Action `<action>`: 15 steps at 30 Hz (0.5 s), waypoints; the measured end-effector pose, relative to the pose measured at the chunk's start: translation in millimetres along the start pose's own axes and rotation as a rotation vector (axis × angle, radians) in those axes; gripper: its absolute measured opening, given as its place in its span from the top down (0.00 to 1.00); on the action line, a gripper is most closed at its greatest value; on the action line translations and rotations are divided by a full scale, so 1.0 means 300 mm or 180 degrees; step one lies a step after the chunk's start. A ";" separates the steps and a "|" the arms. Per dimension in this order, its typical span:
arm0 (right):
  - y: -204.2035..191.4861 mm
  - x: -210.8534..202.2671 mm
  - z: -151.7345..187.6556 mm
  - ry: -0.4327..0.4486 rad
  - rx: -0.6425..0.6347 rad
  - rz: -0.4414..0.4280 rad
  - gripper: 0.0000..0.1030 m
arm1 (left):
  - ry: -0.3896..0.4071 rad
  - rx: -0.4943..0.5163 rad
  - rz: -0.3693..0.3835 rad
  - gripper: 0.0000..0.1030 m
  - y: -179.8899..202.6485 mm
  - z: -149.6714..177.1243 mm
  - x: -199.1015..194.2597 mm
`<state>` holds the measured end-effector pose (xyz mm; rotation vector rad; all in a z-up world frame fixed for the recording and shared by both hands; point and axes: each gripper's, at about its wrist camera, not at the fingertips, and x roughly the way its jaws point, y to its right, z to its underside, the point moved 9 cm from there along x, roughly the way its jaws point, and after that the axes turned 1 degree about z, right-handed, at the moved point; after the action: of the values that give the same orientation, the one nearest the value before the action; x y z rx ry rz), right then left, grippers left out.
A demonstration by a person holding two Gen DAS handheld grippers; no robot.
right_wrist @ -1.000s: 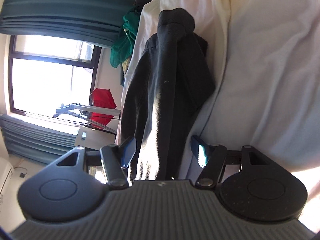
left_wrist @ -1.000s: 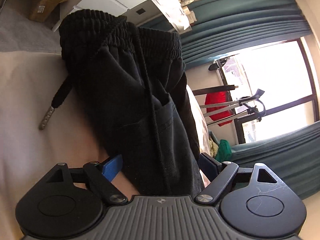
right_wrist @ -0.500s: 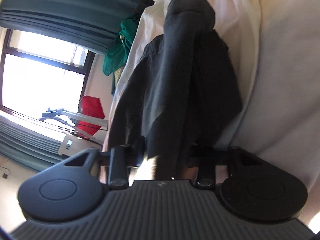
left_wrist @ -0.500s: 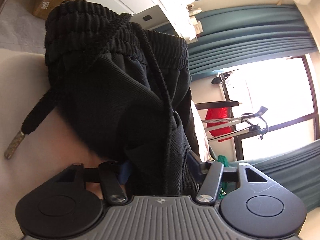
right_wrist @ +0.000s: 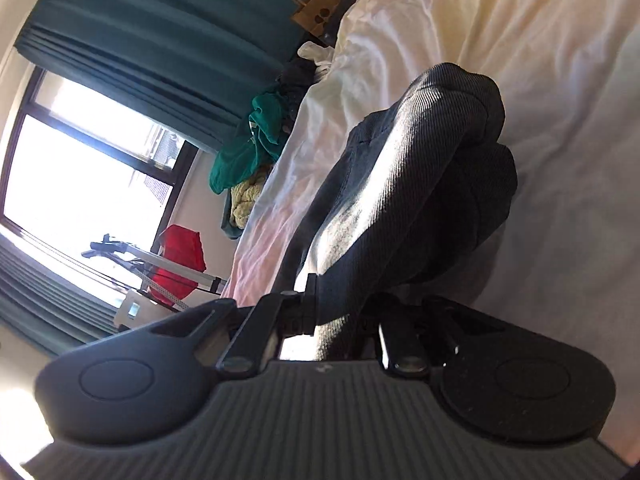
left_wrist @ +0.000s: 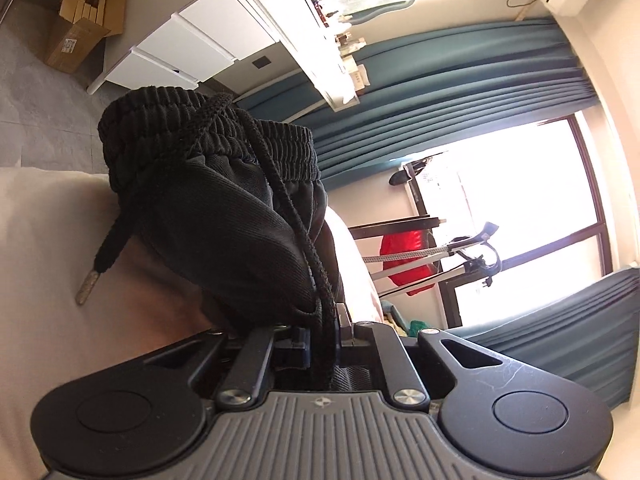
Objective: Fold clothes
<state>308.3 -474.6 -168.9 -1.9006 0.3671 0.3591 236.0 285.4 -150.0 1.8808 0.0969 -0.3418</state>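
We hold the left gripper (left_wrist: 324,332) low over the bed (left_wrist: 44,248), tipped on its side, with its jaws drawn together on the black trousers (left_wrist: 240,236) and one strand of the drawstring (left_wrist: 298,224) pinched between them. From that grip the trousers run away from us along the gripper's line, ending in the ribbed elastic waistband (left_wrist: 208,132), which stands raised past the bed's edge with the floor behind it. The drawstring's other end hangs off the waistband to the sheet, its metal tip (left_wrist: 86,288) lying on the bed.

Our right gripper (right_wrist: 344,320) is likewise tilted sideways and clamped on the trousers (right_wrist: 404,184), here a thick fold of the dark ribbed fabric. The fabric stretches forward from the jaws and bunches into a rounded fold lying on the pale sheet (right_wrist: 568,168), well in from the bed's edge, where a heap of green and yellow clothes (right_wrist: 248,152) sits.
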 end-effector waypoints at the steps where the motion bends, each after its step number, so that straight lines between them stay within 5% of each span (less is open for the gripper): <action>1: 0.013 -0.031 0.004 -0.0024 0.0020 0.0022 0.89 | -0.0014 -0.0009 -0.0012 0.91 -0.002 -0.005 -0.020; 10: 0.060 -0.304 0.013 -0.0127 -0.0078 0.0106 0.89 | -0.0012 -0.0047 -0.0229 0.93 -0.053 -0.041 -0.390; 15: 0.168 -0.361 0.047 -0.0332 0.0181 0.0216 0.88 | -0.0109 0.0111 -0.0460 0.93 -0.087 -0.018 -0.421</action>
<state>188.1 -469.7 -171.0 -1.8093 0.3689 0.4863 110.3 312.1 -136.5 1.9064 0.2054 -0.4773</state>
